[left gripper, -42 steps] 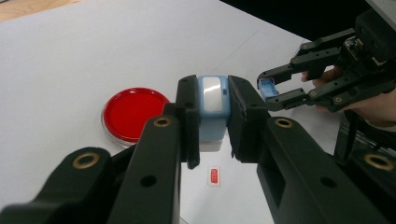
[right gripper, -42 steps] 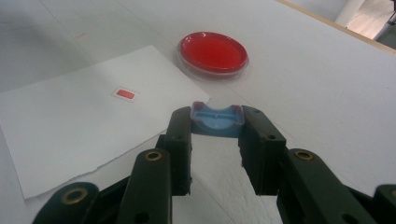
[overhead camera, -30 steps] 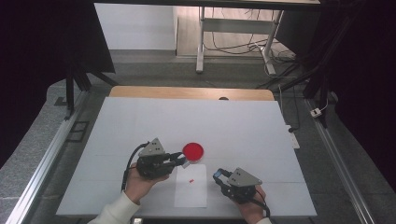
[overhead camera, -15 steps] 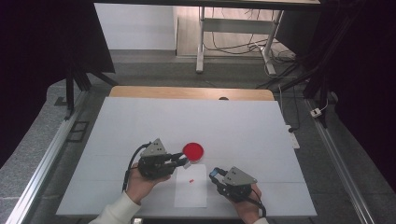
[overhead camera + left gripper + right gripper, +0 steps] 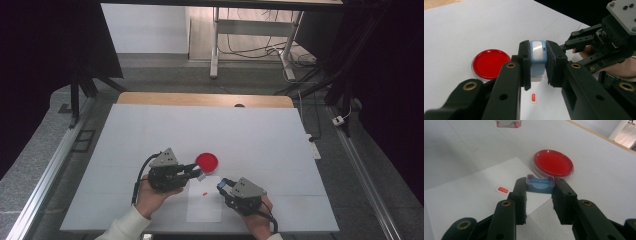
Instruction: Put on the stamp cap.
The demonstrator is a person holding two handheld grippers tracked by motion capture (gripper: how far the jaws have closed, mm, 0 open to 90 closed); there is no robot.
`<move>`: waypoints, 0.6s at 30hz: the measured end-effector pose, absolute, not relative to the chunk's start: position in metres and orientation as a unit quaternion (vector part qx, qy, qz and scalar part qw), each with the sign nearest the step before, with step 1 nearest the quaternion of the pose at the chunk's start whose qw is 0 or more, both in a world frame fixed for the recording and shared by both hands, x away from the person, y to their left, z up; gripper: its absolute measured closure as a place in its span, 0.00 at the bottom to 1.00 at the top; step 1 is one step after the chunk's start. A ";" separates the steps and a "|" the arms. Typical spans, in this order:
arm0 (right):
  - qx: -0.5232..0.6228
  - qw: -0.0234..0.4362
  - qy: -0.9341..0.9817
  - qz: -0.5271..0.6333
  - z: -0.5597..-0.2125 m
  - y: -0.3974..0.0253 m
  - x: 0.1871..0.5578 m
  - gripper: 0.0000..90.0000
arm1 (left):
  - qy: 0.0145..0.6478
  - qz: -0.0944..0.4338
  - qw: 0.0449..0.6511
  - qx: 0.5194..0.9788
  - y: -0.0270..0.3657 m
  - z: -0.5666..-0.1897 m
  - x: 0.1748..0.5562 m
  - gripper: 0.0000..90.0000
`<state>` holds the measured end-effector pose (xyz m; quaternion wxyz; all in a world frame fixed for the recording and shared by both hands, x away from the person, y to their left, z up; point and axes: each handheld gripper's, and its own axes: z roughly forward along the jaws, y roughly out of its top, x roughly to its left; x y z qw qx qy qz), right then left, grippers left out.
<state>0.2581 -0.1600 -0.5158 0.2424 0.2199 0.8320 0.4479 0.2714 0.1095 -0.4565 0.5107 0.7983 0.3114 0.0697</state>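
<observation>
White tabletop (image 5: 250,130) is carrying a red dish (image 5: 206,161) and paper sheet (image 5: 205,207); left gripper (image 5: 538,65) is clamping a blue block (image 5: 538,53), right gripper (image 5: 539,192) pinching a blue cap (image 5: 540,184).

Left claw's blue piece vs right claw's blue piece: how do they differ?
The left claw holds a tall blue piece upright, with a white oval face. The right claw holds a flat blue cap, shallow and tray-like, with a raised rim. Both are light blue plastic, clamped between black jaws near the red dish.

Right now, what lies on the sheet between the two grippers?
In the high view, a small red sticker lies on the white sheet, between the left gripper and the right gripper.
</observation>
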 end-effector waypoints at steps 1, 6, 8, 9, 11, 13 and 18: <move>0.221 0.242 0.834 0.445 -0.516 -0.159 0.258 0.72 | 0.311 0.070 0.511 0.798 0.109 -0.457 0.271 0.83; 0.221 0.245 0.834 0.443 -0.516 -0.155 0.258 0.72 | 0.311 0.070 0.510 0.799 0.109 -0.457 0.271 0.83; 0.222 0.247 0.832 0.444 -0.516 -0.154 0.258 0.72 | 0.311 0.070 0.510 0.799 0.108 -0.457 0.272 0.83; 0.221 0.246 0.831 0.447 -0.516 -0.153 0.259 0.72 | 0.312 0.070 0.510 0.799 0.108 -0.457 0.272 0.83; 0.221 0.246 0.831 0.447 -0.516 -0.152 0.259 0.72 | 0.311 0.069 0.510 0.799 0.108 -0.457 0.272 0.83; 0.220 0.245 0.832 0.447 -0.517 -0.150 0.260 0.72 | 0.311 0.069 0.510 0.799 0.108 -0.457 0.272 0.83; 0.218 0.244 0.831 0.449 -0.517 -0.146 0.260 0.72 | 0.310 0.070 0.510 0.799 0.106 -0.457 0.272 0.83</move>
